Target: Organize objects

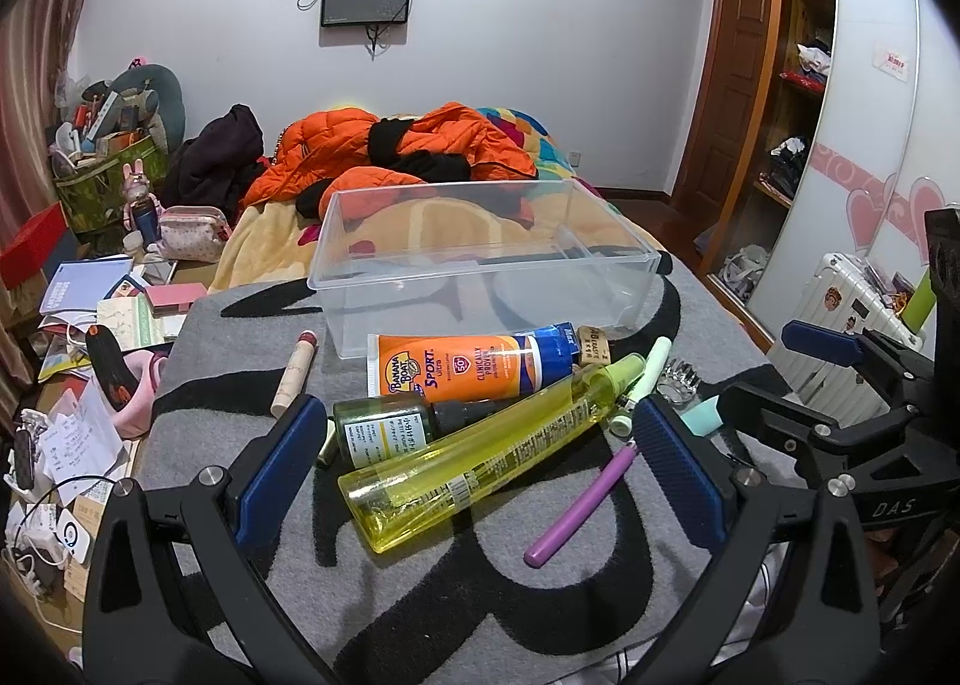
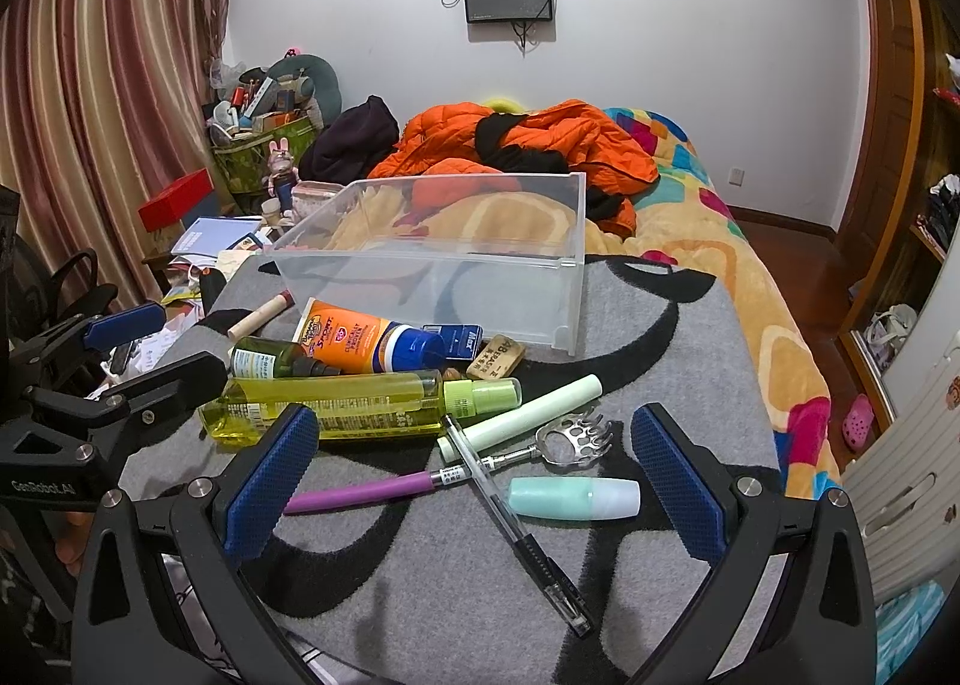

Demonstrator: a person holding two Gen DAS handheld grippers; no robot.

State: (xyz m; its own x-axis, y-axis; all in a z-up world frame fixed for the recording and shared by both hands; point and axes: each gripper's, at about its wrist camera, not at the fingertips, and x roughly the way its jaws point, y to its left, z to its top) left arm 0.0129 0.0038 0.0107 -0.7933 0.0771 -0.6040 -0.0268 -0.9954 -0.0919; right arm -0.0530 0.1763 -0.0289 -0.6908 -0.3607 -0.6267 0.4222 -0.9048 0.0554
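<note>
Both my grippers, left gripper [image 1: 474, 469] and right gripper [image 2: 474, 466], hover spread apart, holding nothing, near the toiletries. The yellow bottle [image 1: 474, 445] lies nearest; the empty clear bin [image 1: 480, 259] waits just beyond.

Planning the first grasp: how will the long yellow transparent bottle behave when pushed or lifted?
The long yellow transparent bottle looks round and smooth, so probably rolls and slips. It leans on the small green bottle, which may shift. It seems rigid.
</note>
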